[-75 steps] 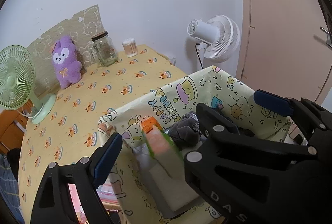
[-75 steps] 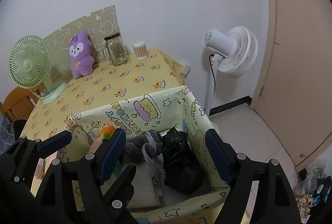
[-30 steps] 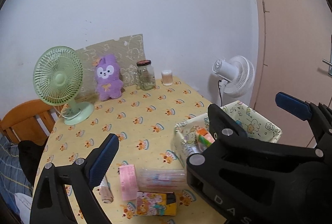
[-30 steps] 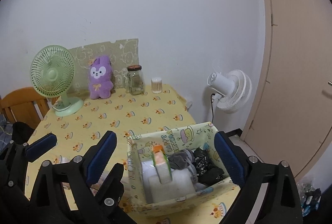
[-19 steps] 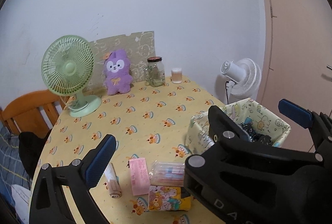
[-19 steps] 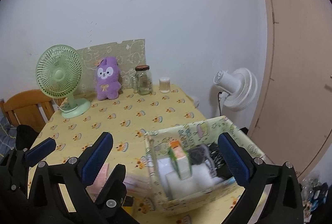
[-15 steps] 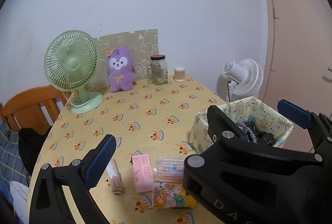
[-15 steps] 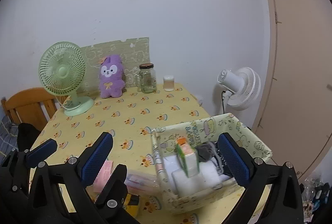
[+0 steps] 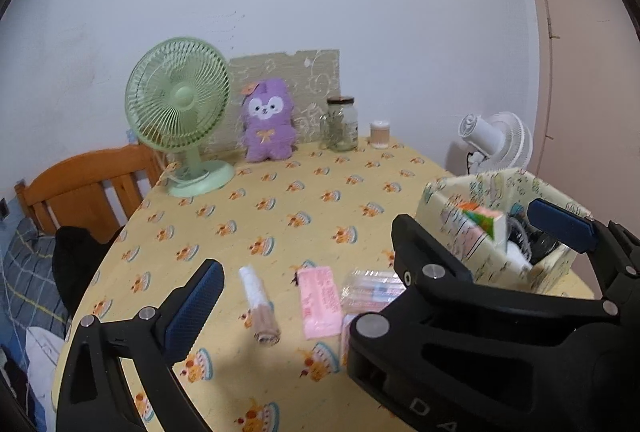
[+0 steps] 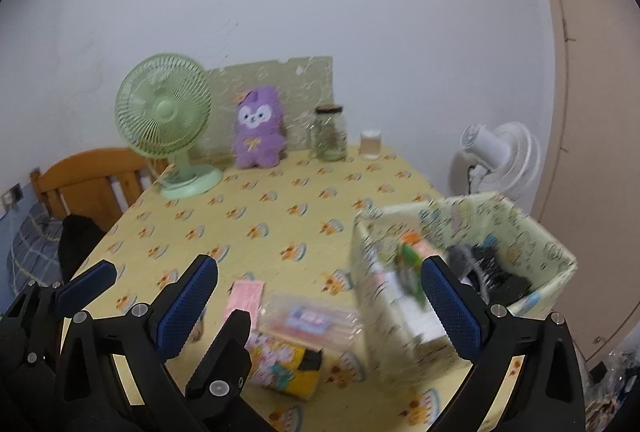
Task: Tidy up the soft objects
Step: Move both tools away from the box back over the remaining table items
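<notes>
Fuzzy purple plush rabbit (image 9: pixel 267 126) sat upright at table's far edge, against the wall. Cartoon-printed fabric storage box (image 10: pixel 536 232) at the right edge held grey and black cloth items and an orange-green pack. Left gripper (image 9: pixel 380 252) and right gripper (image 10: pixel 316 292) — both spread wide, empty.

Black plastic grippers, blue-padded fingers (image 10: pixel 188 306), silver screws, "DA" lettering.
</notes>
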`<action>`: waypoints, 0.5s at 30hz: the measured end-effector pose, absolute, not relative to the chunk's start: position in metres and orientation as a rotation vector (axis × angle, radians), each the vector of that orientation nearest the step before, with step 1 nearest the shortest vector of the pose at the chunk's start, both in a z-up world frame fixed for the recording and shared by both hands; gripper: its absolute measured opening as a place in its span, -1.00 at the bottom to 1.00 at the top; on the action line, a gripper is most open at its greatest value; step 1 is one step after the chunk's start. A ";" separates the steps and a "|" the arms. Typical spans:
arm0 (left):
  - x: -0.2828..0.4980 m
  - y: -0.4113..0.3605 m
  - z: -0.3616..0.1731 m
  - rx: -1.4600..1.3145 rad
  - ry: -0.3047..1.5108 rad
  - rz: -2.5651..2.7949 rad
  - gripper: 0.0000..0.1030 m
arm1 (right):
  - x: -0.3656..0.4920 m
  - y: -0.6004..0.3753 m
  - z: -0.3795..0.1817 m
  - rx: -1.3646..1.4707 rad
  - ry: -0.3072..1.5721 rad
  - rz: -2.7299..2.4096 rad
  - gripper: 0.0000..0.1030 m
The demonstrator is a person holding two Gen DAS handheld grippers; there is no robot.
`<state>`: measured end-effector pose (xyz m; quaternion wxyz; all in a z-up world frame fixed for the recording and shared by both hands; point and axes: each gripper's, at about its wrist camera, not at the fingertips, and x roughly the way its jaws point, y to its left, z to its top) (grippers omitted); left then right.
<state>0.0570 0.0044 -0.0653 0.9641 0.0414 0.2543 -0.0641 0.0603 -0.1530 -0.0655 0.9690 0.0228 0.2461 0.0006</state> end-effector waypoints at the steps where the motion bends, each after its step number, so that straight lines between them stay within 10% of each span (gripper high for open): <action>1: 0.057 0.007 -0.069 0.082 0.522 -0.126 0.97 | 0.061 -0.151 -0.069 0.047 0.503 0.006 0.99; 15: 0.054 0.031 -0.112 0.048 0.615 -0.109 0.93 | 0.060 -0.124 -0.110 0.022 0.591 0.062 0.99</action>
